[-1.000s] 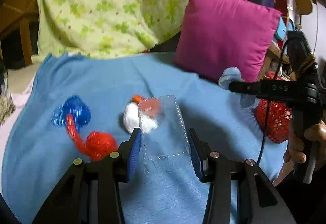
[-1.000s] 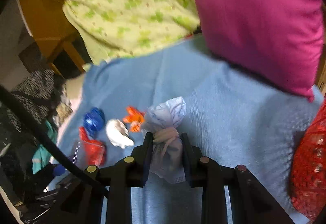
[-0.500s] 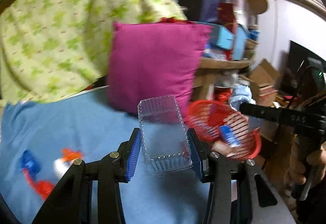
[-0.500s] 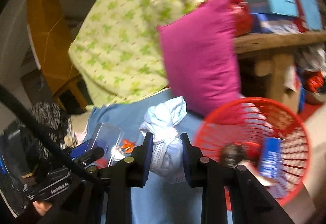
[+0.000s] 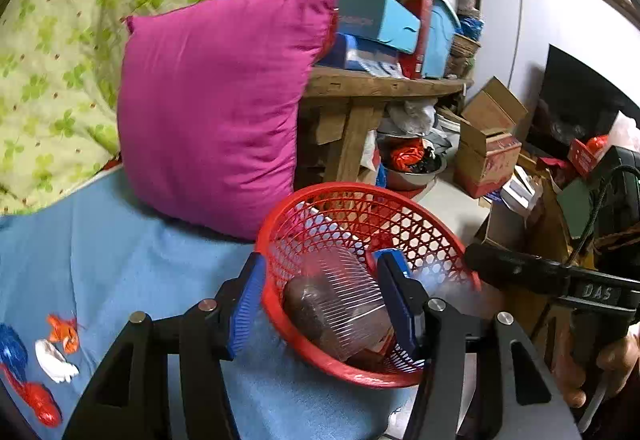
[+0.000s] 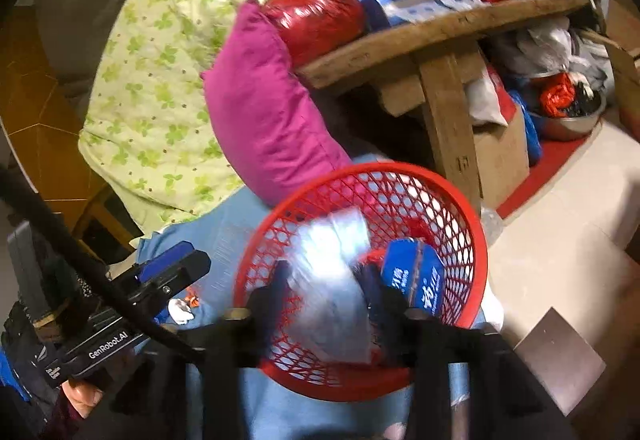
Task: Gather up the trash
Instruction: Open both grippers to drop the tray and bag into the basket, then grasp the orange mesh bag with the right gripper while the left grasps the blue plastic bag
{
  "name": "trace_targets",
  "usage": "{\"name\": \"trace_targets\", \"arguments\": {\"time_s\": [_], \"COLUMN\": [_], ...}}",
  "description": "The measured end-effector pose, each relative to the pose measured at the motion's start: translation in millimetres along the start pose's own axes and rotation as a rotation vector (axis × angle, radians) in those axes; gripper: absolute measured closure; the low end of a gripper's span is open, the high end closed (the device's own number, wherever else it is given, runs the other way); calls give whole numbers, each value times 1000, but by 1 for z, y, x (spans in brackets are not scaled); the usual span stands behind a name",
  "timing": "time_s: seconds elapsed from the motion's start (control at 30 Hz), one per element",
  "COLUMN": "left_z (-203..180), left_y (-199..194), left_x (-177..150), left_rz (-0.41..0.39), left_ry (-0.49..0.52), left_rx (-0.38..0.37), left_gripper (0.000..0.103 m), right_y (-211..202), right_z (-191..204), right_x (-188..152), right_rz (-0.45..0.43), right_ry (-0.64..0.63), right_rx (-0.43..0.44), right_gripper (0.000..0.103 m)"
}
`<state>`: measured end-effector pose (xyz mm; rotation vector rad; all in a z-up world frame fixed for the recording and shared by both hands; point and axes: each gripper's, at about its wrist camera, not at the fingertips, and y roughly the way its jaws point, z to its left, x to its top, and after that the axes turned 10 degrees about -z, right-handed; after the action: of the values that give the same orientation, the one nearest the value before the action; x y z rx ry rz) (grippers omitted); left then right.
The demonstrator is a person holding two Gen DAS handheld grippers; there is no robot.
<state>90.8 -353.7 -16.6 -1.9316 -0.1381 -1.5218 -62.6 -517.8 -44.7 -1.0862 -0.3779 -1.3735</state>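
Observation:
A red mesh basket (image 5: 436, 236) (image 6: 460, 199) sits at the edge of the blue blanket (image 5: 100, 252). My left gripper (image 5: 322, 300) is open over the basket; the clear plastic container (image 5: 344, 300) lies between its jaws, dropping into the basket. My right gripper (image 6: 326, 296) is open, and the blurred white-blue wad (image 6: 332, 280) falls between its fingers into the basket beside a blue packet (image 6: 416, 282). Red, white, orange and blue scraps (image 5: 44, 356) lie on the blanket at left.
A magenta pillow (image 5: 212, 107) and green floral quilt (image 5: 60, 39) lie behind the basket. A wooden table (image 5: 380, 87) stacked with boxes stands to the right. Cardboard boxes (image 5: 488, 143) and clutter cover the floor.
Both grippers swung right from the blanket to the basket and opened. The clear container and the wad are released and dropping into the basket.

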Motion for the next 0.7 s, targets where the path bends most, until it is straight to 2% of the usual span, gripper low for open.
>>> {"name": "trace_targets", "arguments": {"time_s": [0.1,0.2,0.3,0.4,0.57,0.63,0.7], "left_z": [18,46,85,140,237,271,292], "left_y": [-13,-40,-79,-122,-188,-208,-219], "left_x": [-9,-24,-51,-82,-128,-144,-154], "left_rz": [-4,-28,-43,-48,-36,-22,-25], "left_ry": [-35,-71,-100,-163,-263,-312,-354], "left_rx": [16,66,146,255,526,605,640], "left_gripper": [44,42,41,40,41,41,41], "right_y": [-3,-9,-18,-21,0,17,40], "right_z": [-2,11,40,77,148,174,197], "right_x": [-4,-2,-1,-2,-20,-34,-50], "right_rz": [-41,-88,-132,-154,-85,-30,35], "right_ry": [9,-25,-82,-145,-238,-256,-264], "right_rx": [9,14,58,140,283,324,356], "right_gripper": [30,30,30,30,30,30,30]}}
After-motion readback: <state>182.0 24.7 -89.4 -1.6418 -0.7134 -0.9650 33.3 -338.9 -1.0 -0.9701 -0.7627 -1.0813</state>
